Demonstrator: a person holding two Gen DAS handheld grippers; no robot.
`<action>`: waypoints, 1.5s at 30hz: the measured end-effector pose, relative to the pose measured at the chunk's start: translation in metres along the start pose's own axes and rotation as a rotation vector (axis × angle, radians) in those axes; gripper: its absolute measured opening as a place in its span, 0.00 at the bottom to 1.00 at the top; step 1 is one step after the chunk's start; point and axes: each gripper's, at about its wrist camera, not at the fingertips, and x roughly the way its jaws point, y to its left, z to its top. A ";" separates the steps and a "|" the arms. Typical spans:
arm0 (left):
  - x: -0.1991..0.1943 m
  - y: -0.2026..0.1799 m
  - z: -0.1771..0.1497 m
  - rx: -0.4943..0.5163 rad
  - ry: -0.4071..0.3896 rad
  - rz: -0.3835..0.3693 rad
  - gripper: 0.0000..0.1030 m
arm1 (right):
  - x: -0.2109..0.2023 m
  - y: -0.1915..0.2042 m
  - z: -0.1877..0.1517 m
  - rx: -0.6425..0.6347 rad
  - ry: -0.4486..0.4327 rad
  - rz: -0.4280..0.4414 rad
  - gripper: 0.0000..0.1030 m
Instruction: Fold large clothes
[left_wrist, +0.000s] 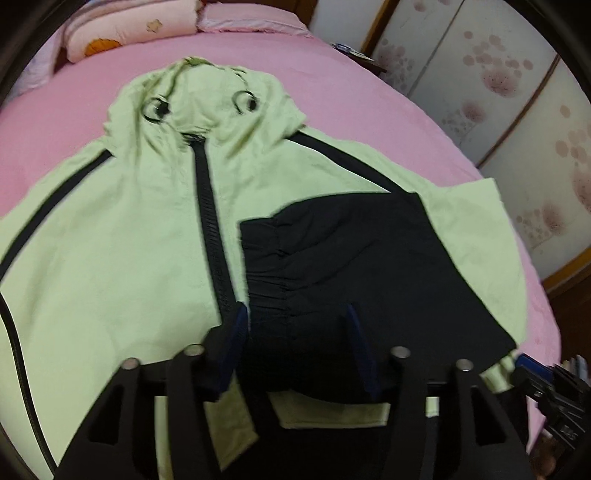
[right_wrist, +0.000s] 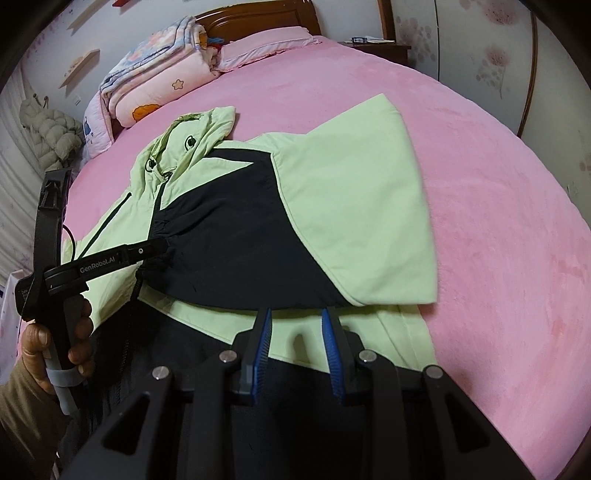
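Observation:
A light green and black hooded jacket (left_wrist: 140, 229) lies front up on the pink bed, hood toward the headboard. Its right sleeve (left_wrist: 354, 266), black with a gathered cuff (left_wrist: 266, 258), is folded across the chest; it also shows in the right wrist view (right_wrist: 251, 236). My left gripper (left_wrist: 295, 314) is open, its fingers either side of the cuff just above it; it shows from the side in the right wrist view (right_wrist: 162, 248). My right gripper (right_wrist: 297, 317) is open and empty, hovering over the jacket's lower body (right_wrist: 317, 343) below the folded sleeve.
The pink bedspread (right_wrist: 498, 221) extends to the right and far side. Folded quilts (right_wrist: 159, 85) and a pillow (right_wrist: 266, 44) sit at the headboard. A nightstand (right_wrist: 373, 46) and floral wardrobe doors (left_wrist: 498, 92) stand beyond the bed.

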 end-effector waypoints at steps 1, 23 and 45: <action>0.001 0.002 0.001 -0.002 -0.001 0.009 0.56 | -0.001 0.000 0.000 0.002 -0.003 0.003 0.27; -0.043 -0.050 0.044 0.074 -0.085 -0.046 0.15 | 0.001 -0.036 -0.006 0.046 -0.014 -0.058 0.35; -0.137 0.071 0.051 -0.171 -0.292 0.189 0.16 | 0.056 -0.006 0.057 -0.076 -0.094 -0.233 0.14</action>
